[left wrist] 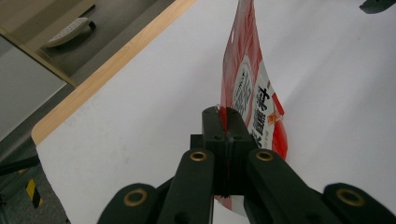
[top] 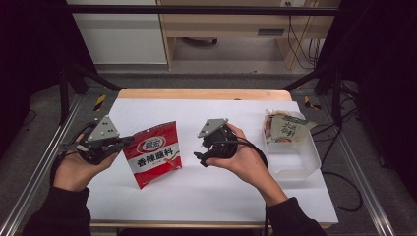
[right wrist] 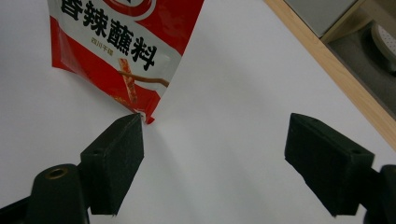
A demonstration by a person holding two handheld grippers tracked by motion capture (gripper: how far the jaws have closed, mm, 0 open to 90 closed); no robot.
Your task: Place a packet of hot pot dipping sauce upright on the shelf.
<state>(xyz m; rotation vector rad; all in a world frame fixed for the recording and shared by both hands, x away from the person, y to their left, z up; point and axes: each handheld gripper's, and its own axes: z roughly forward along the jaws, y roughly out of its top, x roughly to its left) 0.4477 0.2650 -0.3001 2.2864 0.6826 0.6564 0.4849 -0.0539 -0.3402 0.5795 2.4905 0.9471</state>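
Note:
A red and white seasoning packet (top: 153, 153) stands upright a little left of the middle of the white table top (top: 206, 196). My left gripper (top: 128, 141) is shut on the packet's upper left edge. In the left gripper view the jaws (left wrist: 226, 116) are pinched tight on the packet's thin edge (left wrist: 247, 88). My right gripper (top: 201, 153) is held just right of the packet, pointing toward it with its jaws wide apart. In the right gripper view nothing lies between the open gripper's (right wrist: 215, 154) pads, and the packet's lower corner (right wrist: 121, 42) sits near the left pad (right wrist: 116, 149).
A clear plastic tub (top: 295, 162) stands at the table's right edge with a green and white packet (top: 286, 129) leaning in its far end. The wooden table edge (top: 196, 93) runs along the back. Black frame rails flank both sides.

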